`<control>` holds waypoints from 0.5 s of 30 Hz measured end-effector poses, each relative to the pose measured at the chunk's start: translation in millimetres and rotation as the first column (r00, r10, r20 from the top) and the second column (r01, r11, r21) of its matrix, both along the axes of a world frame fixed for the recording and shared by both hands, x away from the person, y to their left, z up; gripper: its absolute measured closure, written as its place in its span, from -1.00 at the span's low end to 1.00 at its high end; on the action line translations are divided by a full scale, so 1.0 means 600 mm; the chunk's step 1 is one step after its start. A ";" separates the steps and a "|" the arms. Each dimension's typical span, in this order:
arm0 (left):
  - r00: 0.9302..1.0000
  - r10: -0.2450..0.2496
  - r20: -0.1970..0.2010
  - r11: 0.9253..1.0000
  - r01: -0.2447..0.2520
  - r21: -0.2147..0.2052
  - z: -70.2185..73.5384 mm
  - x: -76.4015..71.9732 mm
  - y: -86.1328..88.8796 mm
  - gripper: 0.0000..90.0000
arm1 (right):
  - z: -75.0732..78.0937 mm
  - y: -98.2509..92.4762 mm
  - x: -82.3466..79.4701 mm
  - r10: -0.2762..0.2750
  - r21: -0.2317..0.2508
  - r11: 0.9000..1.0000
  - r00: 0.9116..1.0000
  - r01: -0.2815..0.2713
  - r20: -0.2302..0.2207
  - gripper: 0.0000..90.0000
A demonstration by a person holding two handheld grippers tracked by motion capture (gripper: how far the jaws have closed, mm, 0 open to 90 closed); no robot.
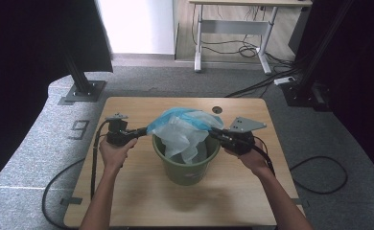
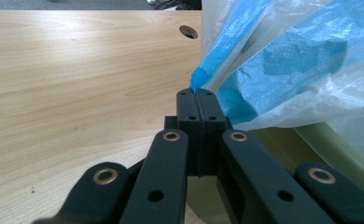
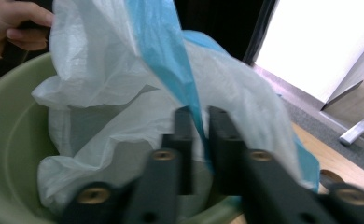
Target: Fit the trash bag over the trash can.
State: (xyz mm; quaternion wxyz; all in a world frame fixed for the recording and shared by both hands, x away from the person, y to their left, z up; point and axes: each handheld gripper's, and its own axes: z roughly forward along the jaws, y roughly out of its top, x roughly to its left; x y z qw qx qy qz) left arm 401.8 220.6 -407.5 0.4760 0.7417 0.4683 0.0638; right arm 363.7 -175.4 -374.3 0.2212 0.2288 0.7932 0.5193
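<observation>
I was working with a green bucket (image 1: 187, 167) that stood near the middle of the wooden table (image 1: 137, 196). A thin plastic bag (image 1: 185, 127), white with a blue edge, hung over the bucket. Part of the bag drooped down inside the bucket, and the rest was held up above its rim.

My left gripper (image 1: 139, 132) was just to the left of the bucket, at about the height of its rim. In the left gripper view, its jaws were squeezed tight together, and the blue edge of the bag (image 2: 203, 79) was pinched at their tips. The bag spread up and away from the jaws there, with the bucket wall (image 2: 311, 144) just under it.

My right gripper (image 1: 214, 134) was on the other side of the bucket, just over its right rim. No earlier picture was there to compare. In the right gripper view the picture was blurry, but the blue strip of the bag (image 3: 171, 65) ran down between the two jaws (image 3: 199, 126), and they were closed in on it. Below them I could see the inside of the bucket (image 3: 12, 140) with the white bag crumpled in it. My other hand (image 3: 12, 23) showed on the far side of the bucket, up in the corner.

The bag was stretched between both grippers, right across the top of the bucket.
</observation>
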 end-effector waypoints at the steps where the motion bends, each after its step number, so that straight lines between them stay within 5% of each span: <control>1: 1.000 0.001 0.000 1.000 -0.001 0.000 0.000 0.000 0.000 1.00 | 0.001 -0.004 -0.004 0.006 0.011 1.000 1.000 -0.006 -0.001 0.97; 9: 1.000 0.000 0.005 1.000 0.000 0.001 0.002 -0.005 0.000 1.00 | 0.004 -0.024 -0.049 0.090 0.077 0.993 0.996 -0.090 0.005 0.97; 14: 1.000 0.001 0.007 1.000 -0.001 0.006 0.003 -0.008 0.003 1.00 | -0.005 -0.027 -0.074 0.151 0.100 0.984 0.988 -0.149 -0.015 0.98; 15: 1.000 0.003 0.006 1.000 -0.003 0.007 0.002 -0.010 0.006 1.00 | -0.015 -0.027 -0.091 0.192 0.107 0.976 0.981 -0.189 -0.018 0.98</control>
